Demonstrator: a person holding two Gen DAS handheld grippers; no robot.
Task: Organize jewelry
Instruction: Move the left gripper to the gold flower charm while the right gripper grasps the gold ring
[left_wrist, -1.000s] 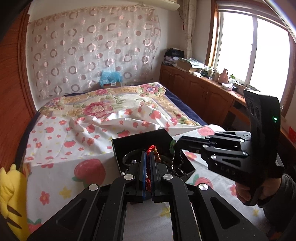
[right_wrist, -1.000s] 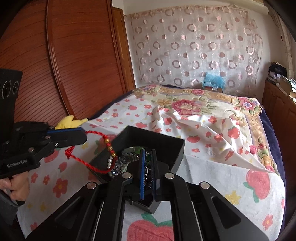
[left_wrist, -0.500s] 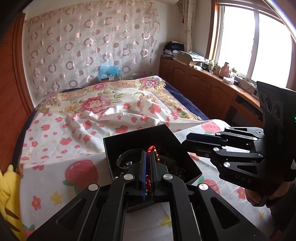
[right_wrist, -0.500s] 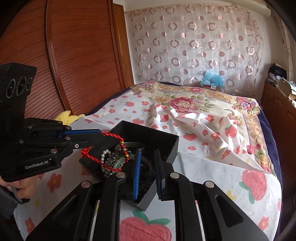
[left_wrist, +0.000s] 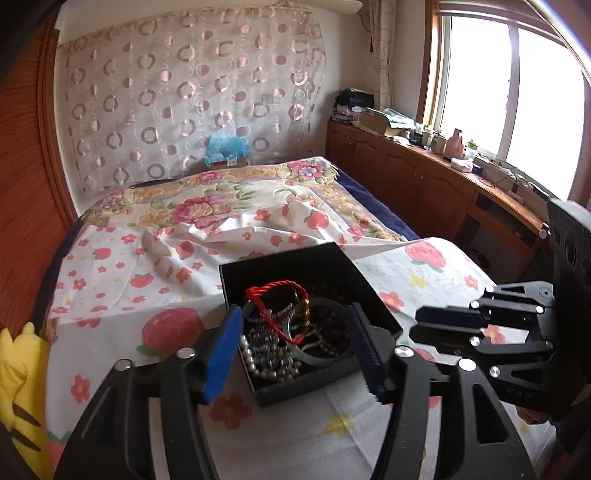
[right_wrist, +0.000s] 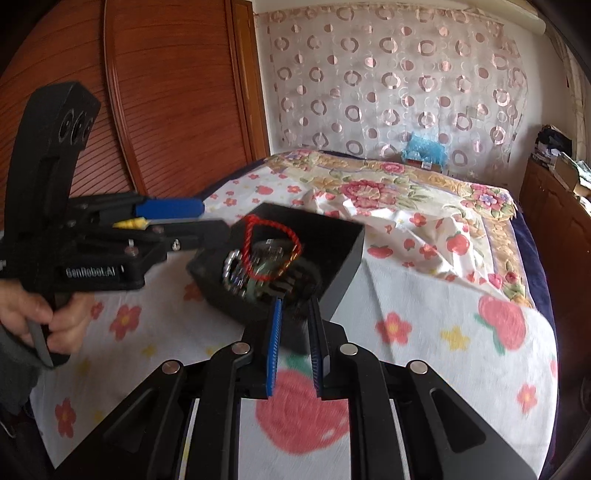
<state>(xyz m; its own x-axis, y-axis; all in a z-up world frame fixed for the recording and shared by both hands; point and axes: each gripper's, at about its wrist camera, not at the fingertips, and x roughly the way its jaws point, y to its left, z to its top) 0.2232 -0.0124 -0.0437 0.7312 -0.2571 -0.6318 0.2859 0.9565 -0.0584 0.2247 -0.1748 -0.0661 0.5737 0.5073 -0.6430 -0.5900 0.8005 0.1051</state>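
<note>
Jewelry box (left_wrist: 364, 295) sits near the bed's (left_wrist: 424, 273) foot edge in the left wrist view, red cord bracelet (left_wrist: 277, 306) atop; left gripper (left_wrist: 295, 347) jaws opening, empty. Right wrist view: right gripper (right_wrist: 295, 343) narrow, holding nothing, at the box's near wall.

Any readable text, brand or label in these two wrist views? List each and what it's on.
"GenRobot.AI": white lettering on the side of the black left gripper, seen in the right wrist view.
Black right gripper in the left wrist view: faint embossed marks on its side, too dim to read.
Cartons and bottles on the wooden window counter: too small to read.
</note>
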